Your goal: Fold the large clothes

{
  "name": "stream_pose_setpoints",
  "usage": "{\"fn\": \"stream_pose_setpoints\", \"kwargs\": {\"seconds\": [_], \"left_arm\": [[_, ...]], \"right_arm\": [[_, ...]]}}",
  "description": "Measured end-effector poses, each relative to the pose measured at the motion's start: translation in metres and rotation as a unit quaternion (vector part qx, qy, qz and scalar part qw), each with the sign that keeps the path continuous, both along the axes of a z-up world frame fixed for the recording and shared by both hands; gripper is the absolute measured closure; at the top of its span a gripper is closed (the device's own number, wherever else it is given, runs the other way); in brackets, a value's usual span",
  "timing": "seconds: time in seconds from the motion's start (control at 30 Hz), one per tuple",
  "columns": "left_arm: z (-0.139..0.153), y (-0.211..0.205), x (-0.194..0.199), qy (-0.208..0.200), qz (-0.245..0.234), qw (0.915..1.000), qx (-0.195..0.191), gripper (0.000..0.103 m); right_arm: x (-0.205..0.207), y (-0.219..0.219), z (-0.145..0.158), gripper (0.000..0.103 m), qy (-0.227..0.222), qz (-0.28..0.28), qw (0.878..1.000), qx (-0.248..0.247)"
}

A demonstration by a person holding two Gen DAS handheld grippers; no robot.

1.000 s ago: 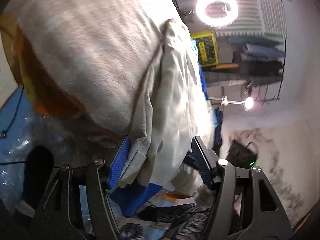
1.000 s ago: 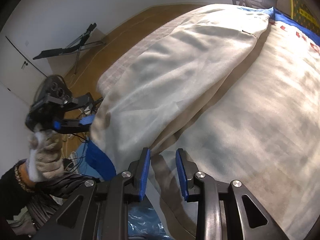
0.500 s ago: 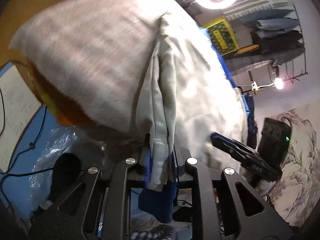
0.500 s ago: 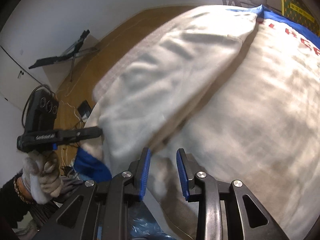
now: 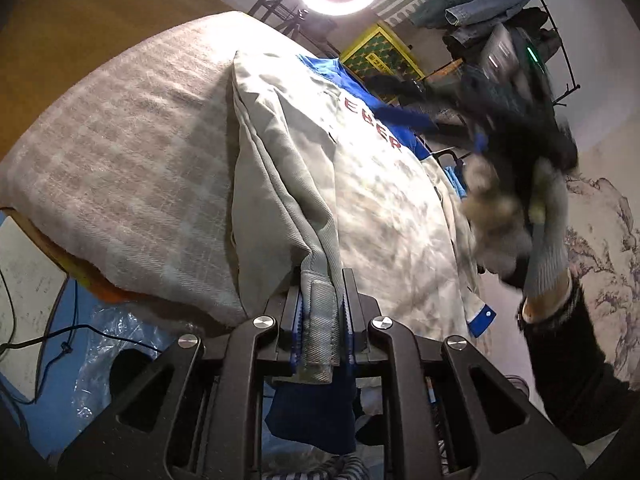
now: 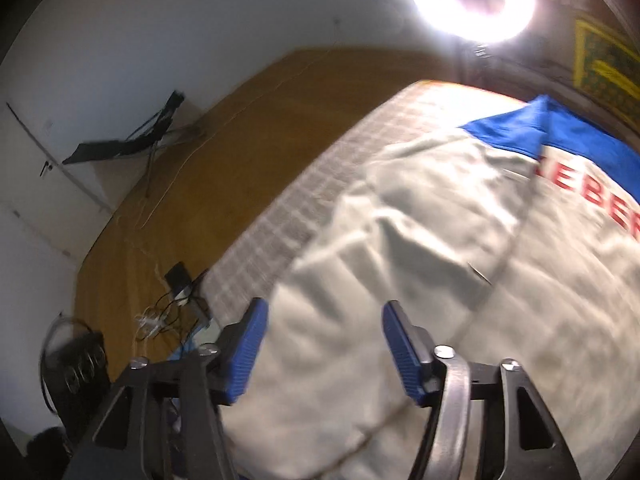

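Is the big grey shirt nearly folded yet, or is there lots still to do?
Only just started. One sleeve already lies folded in over the grey shirt, which is spread on the checked blanket. Right now the left claw pinches the sleeve's cuff, while the right claw has just been opening, with nothing gripped. The body still lies flat and full length, so most folds remain.

Left gripper (image 5: 320, 322): jaws nearly together, blue pads clamped on folded grey fabric edge (image 5: 318, 332), pointing down-forward. Left jaws closed earlier in last second, steady now. Right gripper (image 6: 324, 350): jaws wide apart, just been opening, nothing between pads, cloth lies below, not pinched. In left wrist view, right hand (image 5: 516, 216) in light knit glove grips black handle, motion-blurred, raised at right; dark sleeve (image 5: 576, 364) runs down from wrist.
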State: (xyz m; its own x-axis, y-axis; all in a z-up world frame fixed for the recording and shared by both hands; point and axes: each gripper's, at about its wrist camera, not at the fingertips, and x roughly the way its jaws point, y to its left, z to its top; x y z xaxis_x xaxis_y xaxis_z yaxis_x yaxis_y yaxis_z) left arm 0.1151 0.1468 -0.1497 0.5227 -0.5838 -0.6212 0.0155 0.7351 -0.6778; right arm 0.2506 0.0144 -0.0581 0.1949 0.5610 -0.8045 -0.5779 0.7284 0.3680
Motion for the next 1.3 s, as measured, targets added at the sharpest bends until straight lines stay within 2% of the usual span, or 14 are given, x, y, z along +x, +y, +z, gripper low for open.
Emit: {"fn": "stream_pose_setpoints", "kwargs": {"seconds": [0.13,0.23,0.37,0.57,0.77,0.8,0.87,0.9,0.97,1.0,1.1,1.23,1.3], "left_arm": [[0.0,-0.002,0.002,0.0,-0.002,0.9999,-0.011,0.089],[0.0,-0.004,0.003,-0.002,-0.004,0.9999,-0.012,0.089],[-0.004,-0.002,0.005,0.003,-0.004,0.9997,-0.026,0.089],[-0.004,-0.006,0.006,-0.002,-0.015,0.9996,-0.026,0.089],[-0.005,-0.006,0.008,0.001,-0.016,0.9993,-0.033,0.089],[-0.005,-0.006,0.008,0.001,-0.017,0.9994,-0.032,0.089],[-0.006,-0.007,0.009,-0.001,-0.018,0.9994,-0.029,0.089],[-0.005,-0.008,0.009,-0.003,-0.021,0.9994,-0.027,0.089],[-0.001,-0.011,0.008,-0.008,-0.025,0.9995,-0.02,0.089],[0.001,-0.013,0.007,-0.011,-0.028,0.9994,-0.017,0.09],[0.004,-0.018,0.005,-0.016,-0.033,0.9992,-0.013,0.09],[0.013,-0.032,0.002,-0.029,-0.05,0.9983,-0.001,0.09],[0.019,-0.041,0.001,-0.038,-0.062,0.9973,0.008,0.09]], "right_arm": [[0.03,0.049,-0.005,0.036,-0.02,-0.003,0.998,-0.055],[0.054,0.088,-0.02,0.035,-0.011,-0.01,0.996,-0.089],[0.071,0.137,-0.056,0.031,-0.025,-0.004,0.982,-0.188],[0.088,0.165,-0.103,0.031,-0.029,-0.005,0.96,-0.278],[0.094,0.174,-0.13,0.032,-0.038,0.01,0.947,-0.319],[0.094,0.174,-0.132,0.035,-0.039,0.012,0.946,-0.323],[0.095,0.171,-0.135,0.064,-0.05,0.015,0.941,-0.334],[0.096,0.168,-0.137,0.07,-0.056,0.015,0.938,-0.342],[0.1,0.158,-0.137,0.09,-0.059,0.012,0.94,-0.336],[0.101,0.149,-0.134,0.093,-0.063,0.006,0.943,-0.328],[0.104,0.124,-0.121,0.098,-0.062,-0.016,0.959,-0.276],[0.105,0.093,-0.106,0.1,-0.066,-0.046,0.972,-0.219],[0.105,0.067,-0.093,0.1,-0.062,-0.072,0.983,-0.158]]}}
